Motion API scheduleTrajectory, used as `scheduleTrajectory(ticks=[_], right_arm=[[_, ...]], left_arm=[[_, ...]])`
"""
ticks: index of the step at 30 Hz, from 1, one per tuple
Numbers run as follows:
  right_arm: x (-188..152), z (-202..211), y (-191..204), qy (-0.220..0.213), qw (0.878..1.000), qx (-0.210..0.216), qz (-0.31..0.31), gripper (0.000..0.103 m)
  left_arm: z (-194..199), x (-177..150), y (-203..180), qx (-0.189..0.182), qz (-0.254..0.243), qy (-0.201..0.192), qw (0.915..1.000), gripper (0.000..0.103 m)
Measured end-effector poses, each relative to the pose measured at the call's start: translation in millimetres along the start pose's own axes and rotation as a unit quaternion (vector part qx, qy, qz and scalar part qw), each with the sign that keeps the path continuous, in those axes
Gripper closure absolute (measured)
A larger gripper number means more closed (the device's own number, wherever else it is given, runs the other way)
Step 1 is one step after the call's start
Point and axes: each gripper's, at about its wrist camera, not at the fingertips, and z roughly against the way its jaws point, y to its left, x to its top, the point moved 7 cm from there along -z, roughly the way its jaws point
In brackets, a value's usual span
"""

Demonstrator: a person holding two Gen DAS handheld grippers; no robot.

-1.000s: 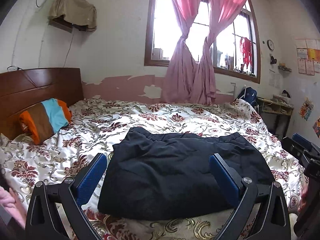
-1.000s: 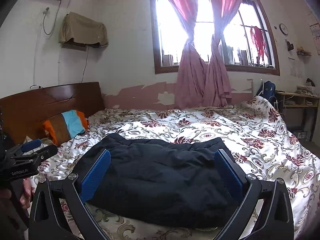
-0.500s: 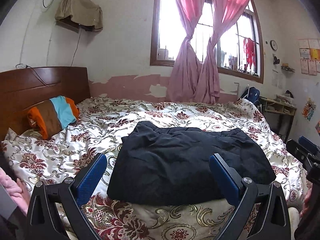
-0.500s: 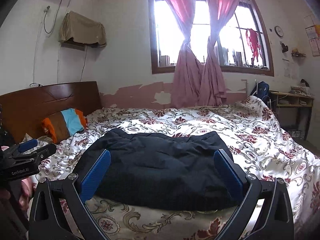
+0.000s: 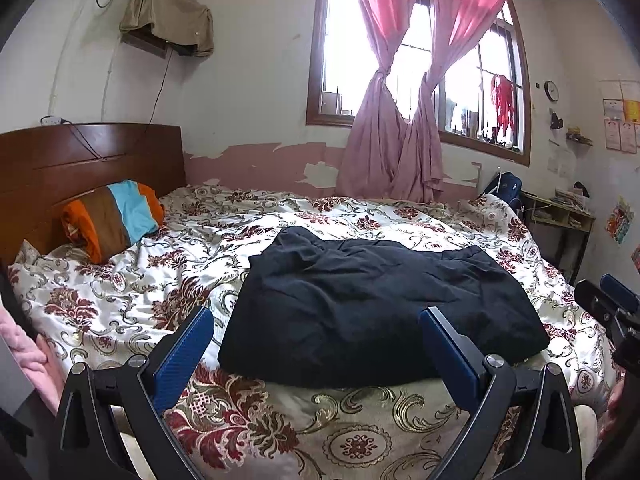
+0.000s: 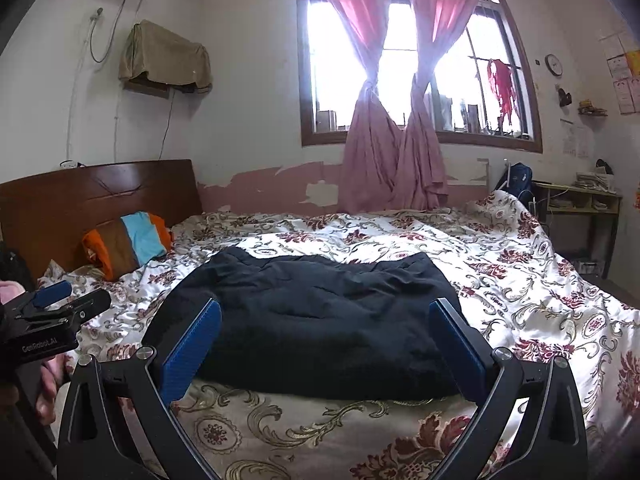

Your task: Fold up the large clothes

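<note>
Right wrist | left claw [image 6: 60, 300] reads "GenRobot.AI" | both claws wide, empty | dark garment [image 6: 312, 316] folded

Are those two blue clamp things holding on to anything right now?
No. The left gripper and the right gripper are both wide open with nothing between their fingers. The dark folded garment lies loose on the bed.

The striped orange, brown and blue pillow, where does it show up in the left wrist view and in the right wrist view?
Left wrist view: striped pillow at mid-left, against the wooden headboard.
Right wrist view: striped pillow at left, slightly lower in the picture, below the headboard.
Shared landmark: the knotted pink curtains at the window, right of the pillow in both.
</note>
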Motion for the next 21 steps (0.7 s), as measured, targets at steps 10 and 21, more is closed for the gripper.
scheduleTrajectory(ticks=[10, 21], right_arm=[[-13.7, 1.3, 10.8, 0.012, 1.0, 0.017, 0.011, 0.002], [-45.1, -11.6, 9.0, 0.056, 0.998, 0.011, 0.0, 0.002]], left_arm=[[3.0, -18.1, -0.2, 0.012, -0.015, 0.013, 0.9997, 0.0], [-9.3, -44.9, 5.6, 0.02, -0.017, 0.047, 0.9986, 0.0]])
